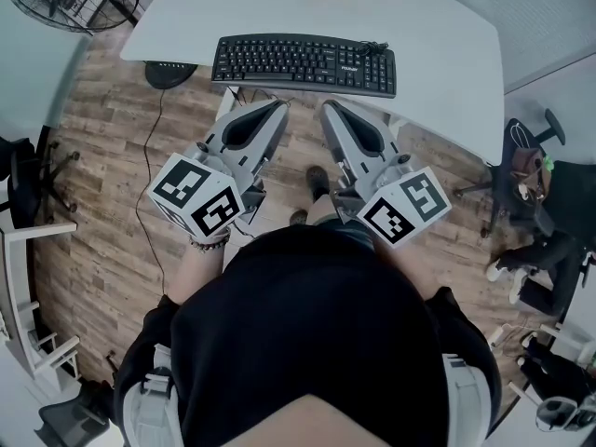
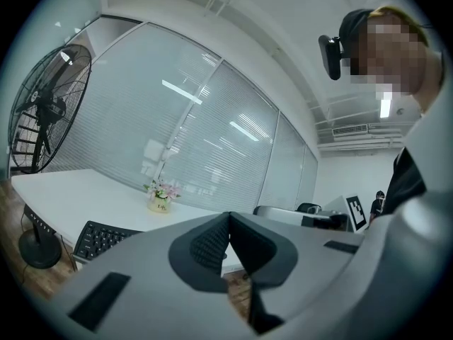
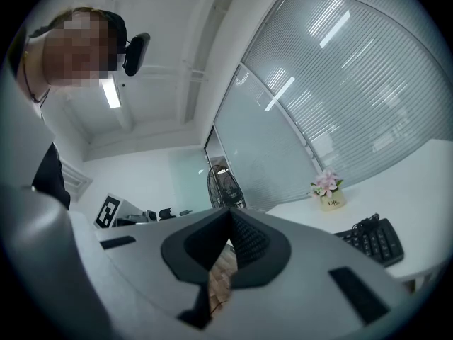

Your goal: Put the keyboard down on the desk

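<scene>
left tool (image 1: 272,110): jaws together, empty, level | right tool (image 1: 332,110): jaws together, empty

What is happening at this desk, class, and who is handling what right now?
A person faces the white desk with a gripper in each hand. The left gripper and the right gripper are both shut and empty, held just short of the desk's edge. The black keyboard lies flat on the desk near that edge, touched by neither.

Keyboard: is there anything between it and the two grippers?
Nothing visible. The keyboard lies on the white desk near its front edge; the left gripper and right gripper, both shut and empty, point at it from just off that edge.
</scene>
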Action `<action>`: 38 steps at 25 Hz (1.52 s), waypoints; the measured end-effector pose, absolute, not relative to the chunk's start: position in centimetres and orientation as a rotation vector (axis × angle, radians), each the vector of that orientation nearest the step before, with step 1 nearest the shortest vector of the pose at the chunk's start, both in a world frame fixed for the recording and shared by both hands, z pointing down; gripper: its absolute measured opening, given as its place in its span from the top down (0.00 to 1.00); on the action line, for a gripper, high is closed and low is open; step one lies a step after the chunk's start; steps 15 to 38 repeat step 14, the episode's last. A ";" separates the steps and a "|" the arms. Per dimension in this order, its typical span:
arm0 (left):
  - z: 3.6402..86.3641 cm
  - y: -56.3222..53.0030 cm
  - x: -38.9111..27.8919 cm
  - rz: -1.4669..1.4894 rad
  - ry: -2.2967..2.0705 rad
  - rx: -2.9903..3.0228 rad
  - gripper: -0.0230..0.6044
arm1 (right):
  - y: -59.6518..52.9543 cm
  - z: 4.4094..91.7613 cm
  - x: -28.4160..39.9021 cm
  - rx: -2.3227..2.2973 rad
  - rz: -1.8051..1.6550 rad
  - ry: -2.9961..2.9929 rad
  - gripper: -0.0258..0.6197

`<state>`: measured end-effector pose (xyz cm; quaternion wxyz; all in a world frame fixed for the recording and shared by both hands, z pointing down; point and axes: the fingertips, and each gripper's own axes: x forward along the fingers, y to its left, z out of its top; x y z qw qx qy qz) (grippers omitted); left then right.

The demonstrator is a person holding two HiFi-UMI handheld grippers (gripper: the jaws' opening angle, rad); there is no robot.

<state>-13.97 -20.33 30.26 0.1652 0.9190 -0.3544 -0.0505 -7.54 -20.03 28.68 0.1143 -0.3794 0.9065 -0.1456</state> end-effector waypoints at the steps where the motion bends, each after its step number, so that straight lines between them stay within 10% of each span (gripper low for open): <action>1: 30.2 -20.3 -14.0 -0.145 -1.010 2.619 0.94 | -20.0 28.7 -7.6 -1.111 -0.426 2.659 0.96; 38: 30.3 -20.2 -14.1 -0.152 -1.018 2.616 0.94 | -20.0 28.7 -7.6 -1.104 -0.414 2.667 0.95</action>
